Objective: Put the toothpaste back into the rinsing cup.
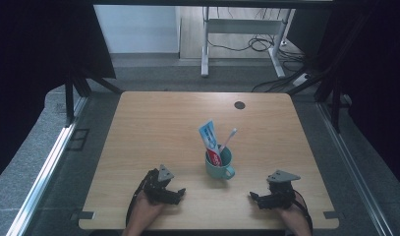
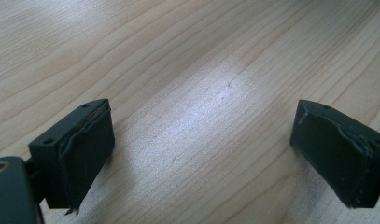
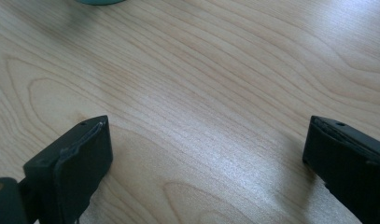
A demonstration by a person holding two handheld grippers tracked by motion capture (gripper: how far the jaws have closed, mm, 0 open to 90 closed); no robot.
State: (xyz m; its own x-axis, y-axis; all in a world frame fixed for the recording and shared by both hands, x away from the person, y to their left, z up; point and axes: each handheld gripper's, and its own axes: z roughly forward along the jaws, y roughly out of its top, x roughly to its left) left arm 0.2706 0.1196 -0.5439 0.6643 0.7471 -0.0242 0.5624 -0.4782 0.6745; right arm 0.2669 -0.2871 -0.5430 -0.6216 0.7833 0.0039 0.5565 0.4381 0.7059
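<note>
A teal mug (image 1: 218, 165) is seen standing near the middle of the light wooden table (image 1: 153, 128), somewhat toward its near edge, while a small dark disc (image 1: 240, 105) is set near the far edge.

Two black jaws of the left gripper (image 2: 201, 154) stand wide apart, low over a pale wooden tabletop (image 2: 187, 70), bare wood grain between them.

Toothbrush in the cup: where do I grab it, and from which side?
Grip the toothbrush on its bare upper shaft, coming down from above on its right. It leans right out of the teal cup, while the toothpaste tube crowds its left. The open right gripper seems nearer.
</note>
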